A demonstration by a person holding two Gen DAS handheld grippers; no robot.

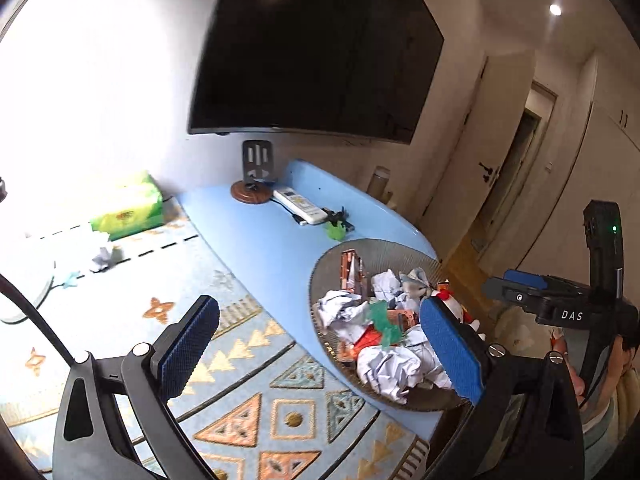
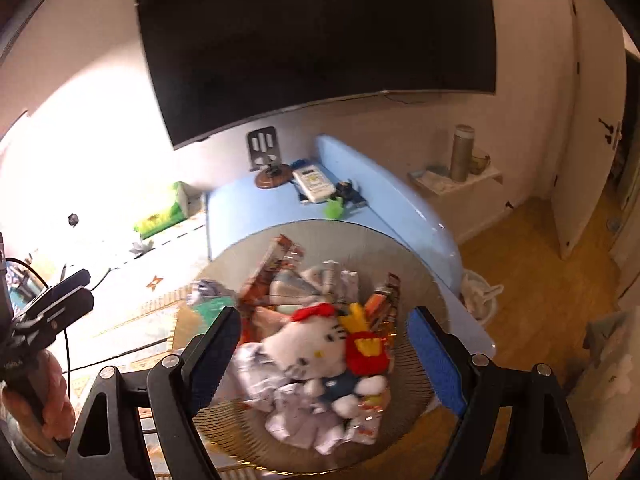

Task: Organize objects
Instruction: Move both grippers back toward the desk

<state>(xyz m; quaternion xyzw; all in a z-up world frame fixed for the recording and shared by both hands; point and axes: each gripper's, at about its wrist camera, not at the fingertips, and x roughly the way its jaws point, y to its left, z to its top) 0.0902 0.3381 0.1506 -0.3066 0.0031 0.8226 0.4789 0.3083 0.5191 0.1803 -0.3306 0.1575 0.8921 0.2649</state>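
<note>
A dark television (image 1: 316,48) hangs above the tabletop (image 1: 256,240), part blue, part covered by a patterned mat (image 1: 248,392). A round wire basket (image 2: 400,248) at the tabletop's edge holds crumpled paper (image 1: 384,364), snack wrappers (image 1: 352,272) and a white cat plush (image 2: 308,348). The right hand-held gripper (image 2: 324,356) hovers spread wide over the plush, grasping nothing. The left hand-held gripper (image 1: 320,344), also released, hangs above the mat beside the basket. A green tissue pack (image 1: 128,210) and a remote (image 1: 300,204) lie well apart, near the wall.

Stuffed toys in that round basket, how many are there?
1: a white plush cat with a red bow lies on crumpled paper in the round wire basket, between the right gripper's fingers. Others may be buried.
</note>
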